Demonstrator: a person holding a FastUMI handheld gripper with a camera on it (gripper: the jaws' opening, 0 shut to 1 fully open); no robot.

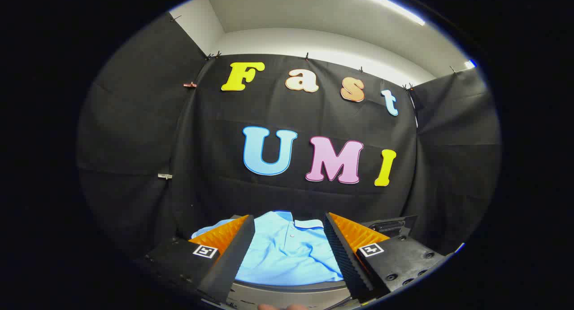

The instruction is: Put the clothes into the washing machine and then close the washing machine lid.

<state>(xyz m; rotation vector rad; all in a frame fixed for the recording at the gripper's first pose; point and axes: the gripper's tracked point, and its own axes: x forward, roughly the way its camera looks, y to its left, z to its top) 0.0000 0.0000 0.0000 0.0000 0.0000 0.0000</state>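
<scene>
A light blue polo shirt (287,251) with a collar and buttons lies spread out flat just ahead of my fingers, its middle showing in the gap between them. My gripper (289,220) is open, with the two fingers well apart above the shirt and not touching it. A dark rounded rim (291,286) runs under the shirt's near edge. I cannot tell from here whether that is the washing machine.
Black cloth walls close the booth in behind the shirt and on both sides. A dark boxy object (390,225) sits beyond the right finger. A fingertip of a person's hand (282,307) shows below the fingers.
</scene>
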